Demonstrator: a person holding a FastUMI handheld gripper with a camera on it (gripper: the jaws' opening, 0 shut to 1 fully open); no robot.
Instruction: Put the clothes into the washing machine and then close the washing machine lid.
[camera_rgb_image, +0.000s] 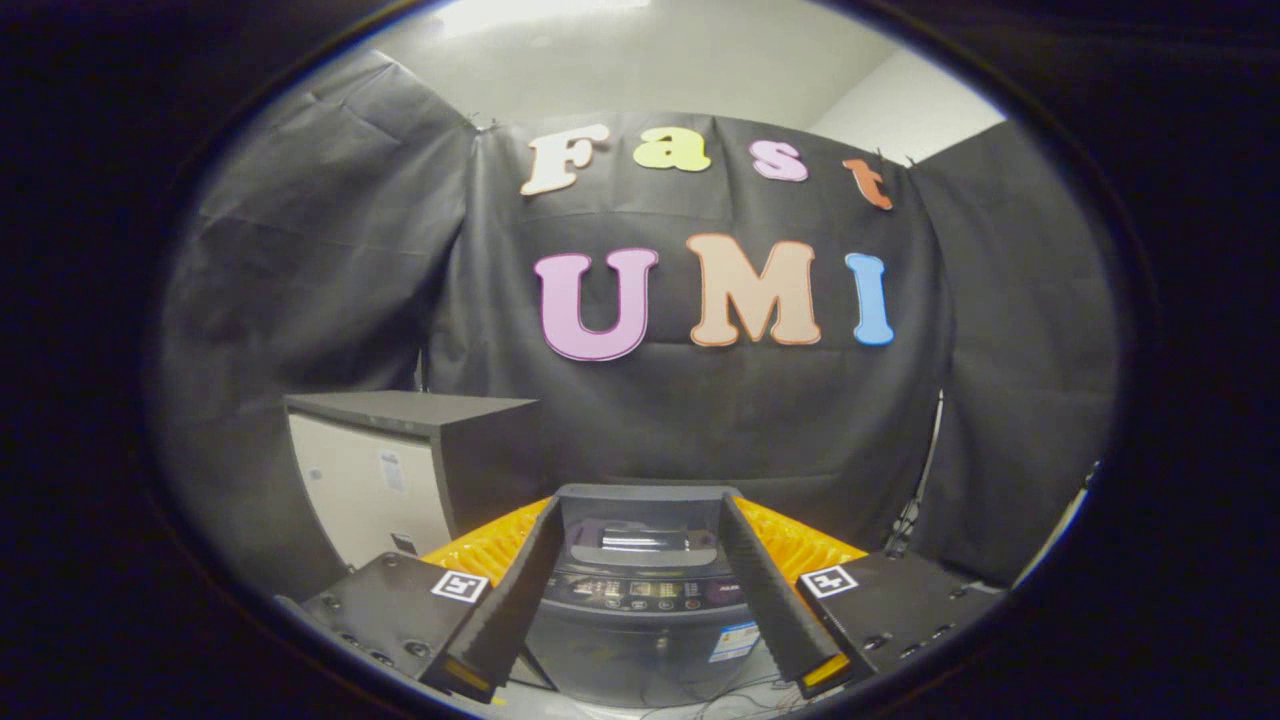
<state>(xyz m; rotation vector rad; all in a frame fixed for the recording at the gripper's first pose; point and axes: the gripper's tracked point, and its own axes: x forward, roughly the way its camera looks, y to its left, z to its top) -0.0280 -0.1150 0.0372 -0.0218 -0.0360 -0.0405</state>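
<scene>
A dark grey top-loading washing machine (640, 610) stands against the black cloth wall, straight ahead of my gripper and beyond its fingers. Its control panel (640, 590) runs along the front of its top. Behind the panel the lid (640, 515) with a shiny handle seems to lie flat, though I cannot tell for sure. My gripper (645, 672) is open wide. The left finger (500, 620) and the right finger (780, 610) frame the machine, and nothing is held between them.
A box-like cabinet (370, 480) with a white front and a dark top stands to the left of the machine. Cables (735, 700) lie on the floor at the machine's foot, and another cable (915, 510) hangs down the cloth to its right.
</scene>
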